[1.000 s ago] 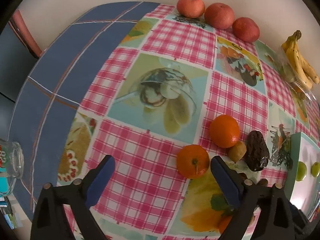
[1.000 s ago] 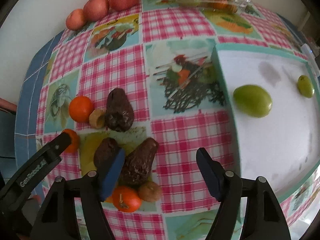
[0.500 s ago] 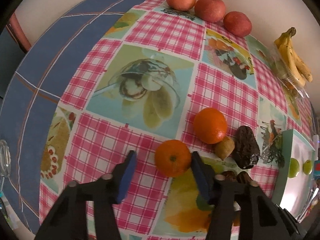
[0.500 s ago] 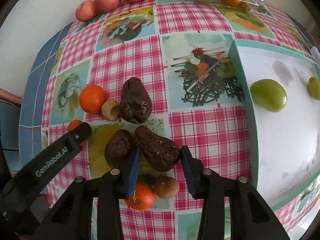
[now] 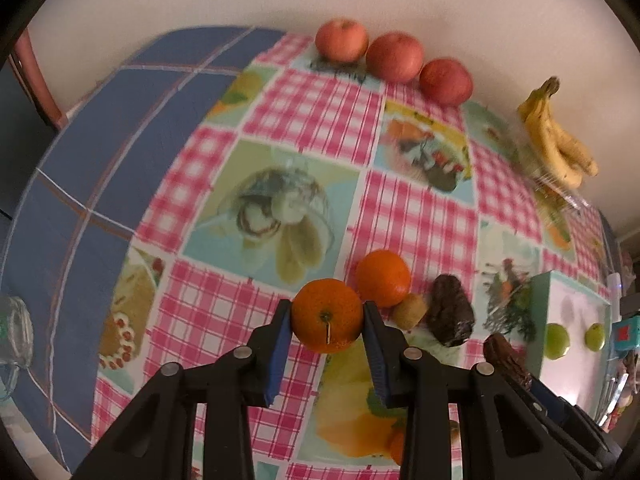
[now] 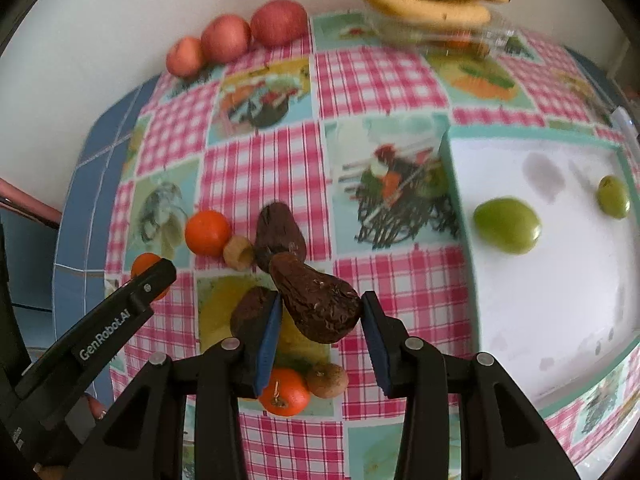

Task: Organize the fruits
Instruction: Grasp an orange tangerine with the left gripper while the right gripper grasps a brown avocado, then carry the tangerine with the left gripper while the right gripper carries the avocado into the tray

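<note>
An orange [image 5: 326, 316] sits between the blue pads of my left gripper [image 5: 326, 311]. The jaws are closing and press on its sides, and it hangs just above the checked tablecloth. My right gripper [image 6: 320, 304] is shut on a dark wrinkled avocado [image 6: 316, 308], lifted slightly off the cloth. On the cloth lie a second orange [image 5: 383, 278], a kiwi [image 5: 409, 311] and another dark avocado [image 5: 450, 312]. A third avocado [image 6: 252, 312], an orange [image 6: 285, 392] and a kiwi [image 6: 327, 380] lie under the right gripper.
A white tray with a teal rim [image 6: 456, 208] at the right holds two green fruits [image 6: 507, 231]. Three apples [image 5: 394, 56] and bananas [image 5: 556, 136] on a clear box line the wall. A glass [image 5: 14, 332] stands at the left edge.
Both grippers closed from wide open: the left onto the orange, the right onto the dark avocado. Both then rose a little with their fruit.
</note>
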Tool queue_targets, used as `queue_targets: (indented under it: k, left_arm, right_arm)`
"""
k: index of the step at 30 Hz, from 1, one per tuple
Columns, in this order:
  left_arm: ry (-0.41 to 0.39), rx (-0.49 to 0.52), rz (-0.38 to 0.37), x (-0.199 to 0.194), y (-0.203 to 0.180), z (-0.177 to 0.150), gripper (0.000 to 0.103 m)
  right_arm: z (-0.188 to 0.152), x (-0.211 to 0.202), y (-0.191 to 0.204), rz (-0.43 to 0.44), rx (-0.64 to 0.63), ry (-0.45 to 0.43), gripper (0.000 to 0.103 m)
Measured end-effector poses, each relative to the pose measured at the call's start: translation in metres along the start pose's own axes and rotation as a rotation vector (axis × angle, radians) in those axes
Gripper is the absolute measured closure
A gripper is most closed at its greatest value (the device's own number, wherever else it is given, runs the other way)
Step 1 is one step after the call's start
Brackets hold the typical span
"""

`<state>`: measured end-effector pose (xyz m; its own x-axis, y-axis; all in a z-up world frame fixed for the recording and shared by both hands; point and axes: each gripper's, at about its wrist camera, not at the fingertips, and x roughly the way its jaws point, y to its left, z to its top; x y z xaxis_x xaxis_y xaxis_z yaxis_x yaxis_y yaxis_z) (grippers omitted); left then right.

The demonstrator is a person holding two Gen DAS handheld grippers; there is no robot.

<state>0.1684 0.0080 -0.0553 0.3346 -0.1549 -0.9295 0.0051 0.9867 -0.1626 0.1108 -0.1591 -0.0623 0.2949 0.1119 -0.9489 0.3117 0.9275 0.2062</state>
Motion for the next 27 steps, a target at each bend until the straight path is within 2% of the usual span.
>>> queue_targets:
  k: [8,16,22,27]
  left_arm:
    - [-0.091,0.005,-0.009,-0.036,0.000,0.005,0.066]
    - [-0.122,0.035,0.002,-0.048,-0.014,0.003,0.066]
    - [-0.130,0.079,0.010,-0.053,-0.035,0.000,0.066]
    - [-0.125,0.142,-0.015,-0.053,-0.066,-0.008,0.066]
  right_arm:
    - [0.007,-0.032,-0.005,0.019,-0.001,-0.076,0.061]
    - [0.012,-0.048,-0.026,-0.002,0.026,-0.115,0.061]
    - [0.019,-0.055,-0.066,-0.041,0.098,-0.130,0.061]
    - [0.023,-0.064,-0.111,-0.090,0.175,-0.154,0.061]
